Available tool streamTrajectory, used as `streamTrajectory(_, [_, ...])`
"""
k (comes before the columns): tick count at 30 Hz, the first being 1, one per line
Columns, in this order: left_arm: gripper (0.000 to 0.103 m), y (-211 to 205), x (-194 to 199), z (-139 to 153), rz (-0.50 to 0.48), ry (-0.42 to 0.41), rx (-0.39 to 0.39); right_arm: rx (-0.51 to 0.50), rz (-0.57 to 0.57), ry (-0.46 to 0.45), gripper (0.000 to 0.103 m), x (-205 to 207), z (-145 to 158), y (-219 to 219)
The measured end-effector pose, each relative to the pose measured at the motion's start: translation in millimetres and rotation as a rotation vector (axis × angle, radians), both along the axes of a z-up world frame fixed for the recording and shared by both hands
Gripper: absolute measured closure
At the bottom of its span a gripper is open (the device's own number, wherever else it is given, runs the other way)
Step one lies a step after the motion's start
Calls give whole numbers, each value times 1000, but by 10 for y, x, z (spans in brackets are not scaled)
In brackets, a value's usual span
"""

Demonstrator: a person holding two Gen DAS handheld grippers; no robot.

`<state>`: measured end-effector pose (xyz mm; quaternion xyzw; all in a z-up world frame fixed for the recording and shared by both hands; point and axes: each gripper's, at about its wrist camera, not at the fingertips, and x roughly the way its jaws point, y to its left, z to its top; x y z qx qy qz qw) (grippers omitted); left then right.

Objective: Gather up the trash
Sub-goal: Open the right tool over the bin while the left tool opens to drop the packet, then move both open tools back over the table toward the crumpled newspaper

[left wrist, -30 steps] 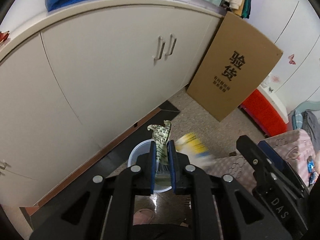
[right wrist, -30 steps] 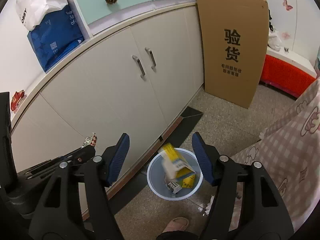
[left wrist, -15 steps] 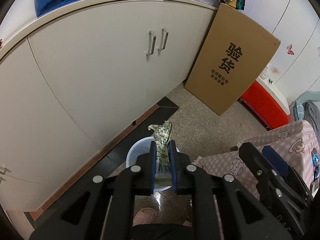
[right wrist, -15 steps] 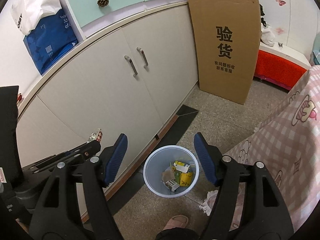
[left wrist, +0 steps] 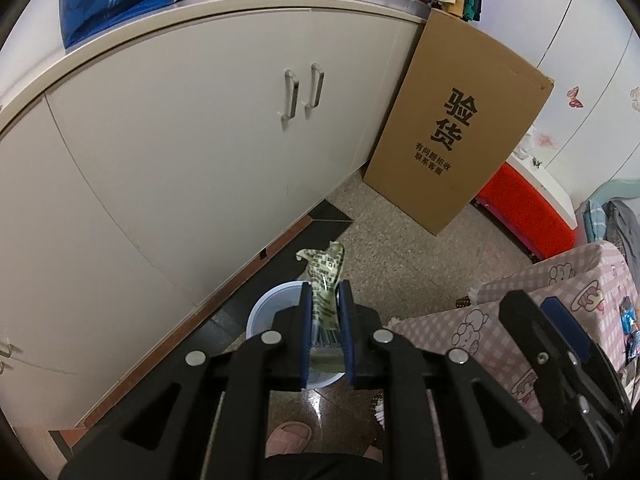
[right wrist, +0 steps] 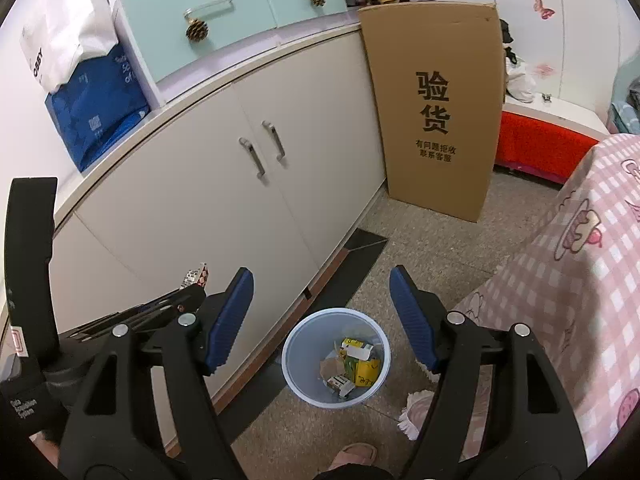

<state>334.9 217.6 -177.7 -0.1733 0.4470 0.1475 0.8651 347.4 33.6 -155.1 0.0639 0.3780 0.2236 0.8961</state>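
A: What does the trash look like?

B: It is a crumpled wrapper (left wrist: 326, 280), pale green with small dark print, narrow and standing up, its twisted top poking past the fingertips. The left gripper (left wrist: 325, 300) has its jaws narrow and pinched on the wrapper's lower part, just above the bin (left wrist: 260, 312).

A: And the bin itself?

B: A round, pale blue bucket (right wrist: 296, 360) on the speckled floor (right wrist: 440, 248), close to the foot of the cream cupboard (right wrist: 200, 200). Inside lie a yellow and white carton (right wrist: 358, 354), a smaller box and some brownish paper.

A: The other hand?

B: The right gripper (right wrist: 322, 312) hangs over the bin with its jaws wide and nothing between them; the bin shows in the gap below. From that side the wrapper's tip (right wrist: 199, 276) peeks over the left gripper, and looks red and white there.

A: What is around?

B: A pink checked cloth (right wrist: 580, 280) hangs at the right, its edge near the bin. A tall cardboard sheet (right wrist: 436, 112) with black characters leans against the cupboard's far end, with a red box (right wrist: 536, 144) beyond it. A pink slipper (right wrist: 354, 454) shows at the bottom edge, just before the bin.
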Motion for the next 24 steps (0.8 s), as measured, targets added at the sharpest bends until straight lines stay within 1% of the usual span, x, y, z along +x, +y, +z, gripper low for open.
streamTrajectory(3, [88, -35, 33, 29, -1, -5, 3, 12, -15, -3, 33, 11, 9, -54])
streamTrajectory(4, [78, -43, 47, 33, -1, -3, 2, 14, -19, 0, 33, 18, 8, -73])
streamTrajectory(5, [60, -52, 60, 36, 4, 3, 5, 16, -21, 1, 33, 18, 6, -83])
streamTrajectory(7, [40, -61, 65, 56, 20, 0, 24, 21, -29, 3, 32, 17, 5, -113])
streamTrajectory(10, [37, -70, 64, 62, 24, 6, 28, 23, -33, 7, 32, 11, 4, -127])
streamTrajectory(17, [36, -82, 6, 139, 31, -5, 39, 31, -34, 3, 32, -52, 44, -185])
streamTrajectory(24, [36, -224, -135, 355, 12, -41, 46, 45, -52, -28, 32, -184, 221, -357])
